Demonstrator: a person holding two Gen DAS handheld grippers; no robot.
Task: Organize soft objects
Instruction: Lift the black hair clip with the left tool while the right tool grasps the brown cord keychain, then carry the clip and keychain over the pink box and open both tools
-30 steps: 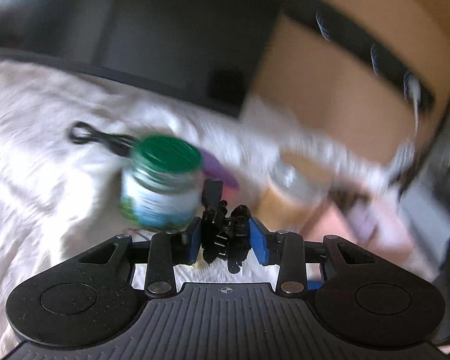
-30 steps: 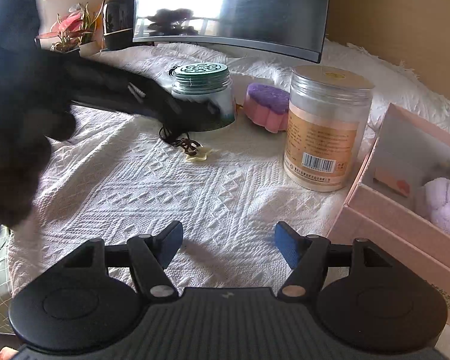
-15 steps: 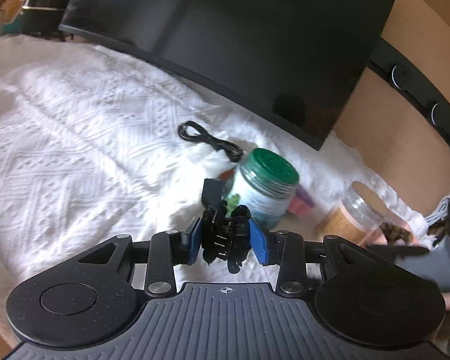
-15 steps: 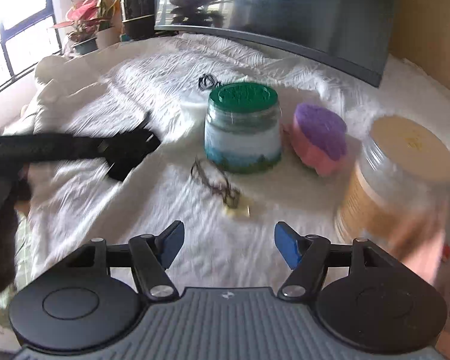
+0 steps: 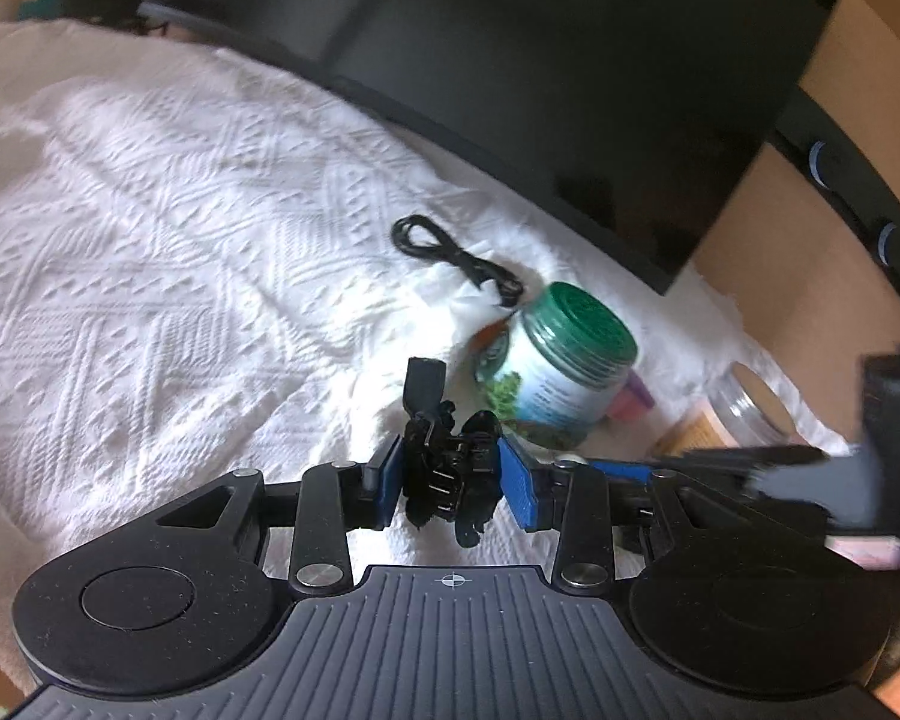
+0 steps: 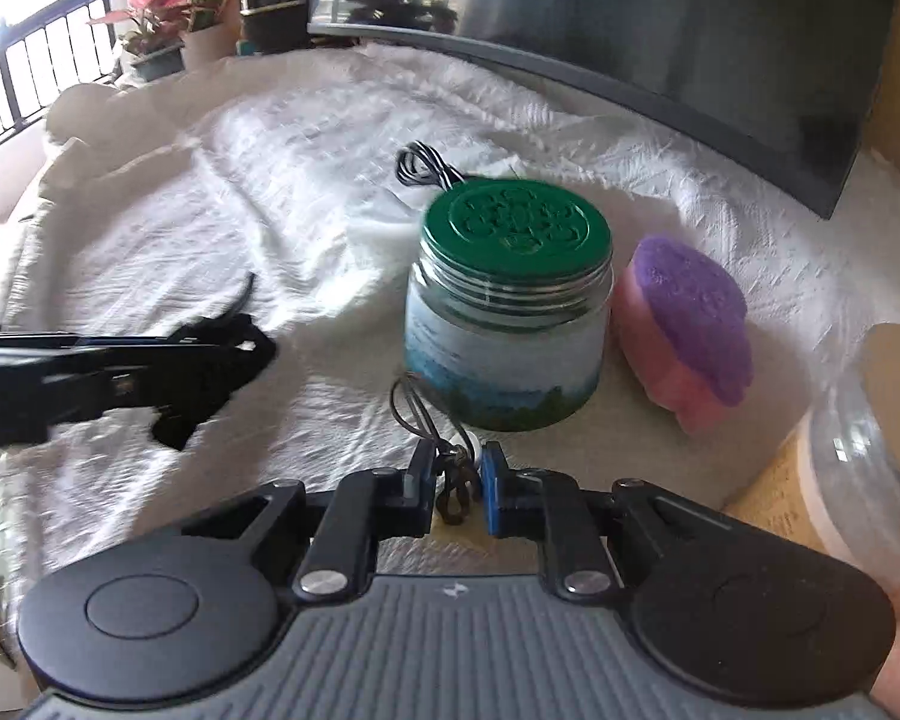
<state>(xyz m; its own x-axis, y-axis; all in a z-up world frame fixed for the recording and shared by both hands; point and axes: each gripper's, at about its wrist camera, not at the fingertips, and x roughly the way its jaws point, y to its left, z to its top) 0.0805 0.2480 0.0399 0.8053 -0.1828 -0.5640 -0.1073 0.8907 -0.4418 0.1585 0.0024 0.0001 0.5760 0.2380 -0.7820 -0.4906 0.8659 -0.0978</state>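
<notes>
My left gripper (image 5: 450, 474) is shut on a black hair claw clip (image 5: 444, 468) and holds it above the white cloth (image 5: 150, 276). It also shows, blurred, at the left of the right wrist view (image 6: 210, 372). My right gripper (image 6: 459, 489) is shut on a dark cord with a pale charm (image 6: 456, 480), which lies on the cloth just in front of the green-lidded jar (image 6: 510, 306). A pink and purple sponge (image 6: 690, 330) lies right of the jar.
A coiled black cable (image 5: 450, 258) lies behind the jar. A clear tub with a tan label (image 6: 858, 450) stands at the right. A dark monitor (image 5: 540, 78) spans the back. Potted plants (image 6: 162, 30) stand far left.
My right gripper has moved forward and down and shut on the cord, which it was open above before. My left gripper, still holding the clip, has drifted slightly.
</notes>
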